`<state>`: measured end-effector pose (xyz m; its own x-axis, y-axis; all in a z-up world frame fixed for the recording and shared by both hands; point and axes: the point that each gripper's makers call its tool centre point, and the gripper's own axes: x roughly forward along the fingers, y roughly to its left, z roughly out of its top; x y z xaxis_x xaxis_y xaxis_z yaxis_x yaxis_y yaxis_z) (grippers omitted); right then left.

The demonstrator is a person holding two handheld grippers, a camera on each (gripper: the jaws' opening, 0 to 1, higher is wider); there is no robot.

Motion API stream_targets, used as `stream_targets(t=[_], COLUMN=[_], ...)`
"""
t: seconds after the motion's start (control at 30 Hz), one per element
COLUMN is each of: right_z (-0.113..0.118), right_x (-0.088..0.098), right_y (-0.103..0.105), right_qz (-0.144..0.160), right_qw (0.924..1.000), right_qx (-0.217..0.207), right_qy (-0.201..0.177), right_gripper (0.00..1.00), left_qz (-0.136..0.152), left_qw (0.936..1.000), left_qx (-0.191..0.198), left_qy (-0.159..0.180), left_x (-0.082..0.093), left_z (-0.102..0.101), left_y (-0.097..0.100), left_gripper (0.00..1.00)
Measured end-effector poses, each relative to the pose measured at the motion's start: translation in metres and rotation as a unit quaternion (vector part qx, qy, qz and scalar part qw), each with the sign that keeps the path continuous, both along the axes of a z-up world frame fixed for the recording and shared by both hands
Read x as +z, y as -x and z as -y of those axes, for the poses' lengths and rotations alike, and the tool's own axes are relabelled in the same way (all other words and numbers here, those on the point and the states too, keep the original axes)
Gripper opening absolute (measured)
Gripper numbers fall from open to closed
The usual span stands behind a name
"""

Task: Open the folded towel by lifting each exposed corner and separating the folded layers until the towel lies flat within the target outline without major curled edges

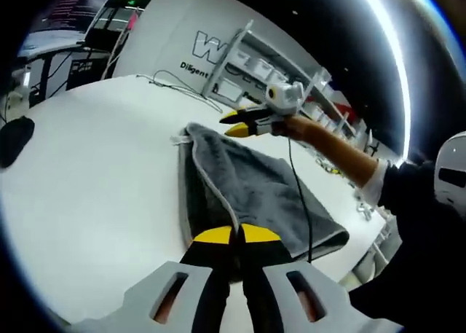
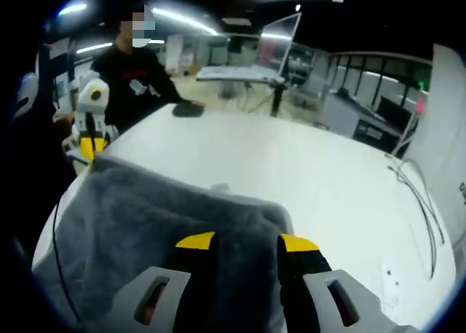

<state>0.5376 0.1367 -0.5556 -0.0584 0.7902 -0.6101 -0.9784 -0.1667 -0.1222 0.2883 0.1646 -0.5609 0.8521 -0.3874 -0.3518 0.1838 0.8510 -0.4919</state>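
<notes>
We saw the grey towel [image 1: 251,191] lying folded on the white tabletop [image 1: 95,180]. Our left hand-held gripper [image 1: 234,236] had its jaws closed on the towel's near edge. Our right hand-held gripper [image 2: 244,243] stood open, jaws straddling the towel's far end [image 2: 167,216], tips resting on it

I see a white tabletop [image 1: 95,194] carrying a folded grey towel [image 1: 255,187] with a pale trimmed edge; it lies directly ahead of my left tool, reaching to the tabletop's near edge. Beyond the towel, thin cables [image 1: 171,81] trail across the surface. A dark flat object [image 1: 14,140] rests far off to the left. From my right tool, the towel [image 2: 167,216] lies just beneath.
</notes>
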Motion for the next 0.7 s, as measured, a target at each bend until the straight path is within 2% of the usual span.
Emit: stream_targets(t=[0.1, 0.47, 0.7], right_z=[-0.003, -0.021, -0.028], right_x=[-0.002, -0.004, -0.008], right_y=[0.0, -0.003, -0.004], right_qz=[-0.001, -0.005, -0.005], right_qw=[1.0, 1.0, 0.9999], right_qx=[0.001, 0.006, 0.009], right_qy=[0.002, 0.003, 0.008], right_gripper=[0.31, 0.31, 0.31], left_qz=[0.001, 0.011, 0.009], left_qw=[1.0, 0.9996, 0.9997], left_qx=[-0.004, -0.014, -0.014], left_qy=[0.004, -0.022, -0.017], left_x=[0.001, 0.001, 0.0], left_z=[0.002, 0.004, 0.003], left_y=[0.0, 0.0, -0.001], left_gripper=[0.02, 0.02, 0.02])
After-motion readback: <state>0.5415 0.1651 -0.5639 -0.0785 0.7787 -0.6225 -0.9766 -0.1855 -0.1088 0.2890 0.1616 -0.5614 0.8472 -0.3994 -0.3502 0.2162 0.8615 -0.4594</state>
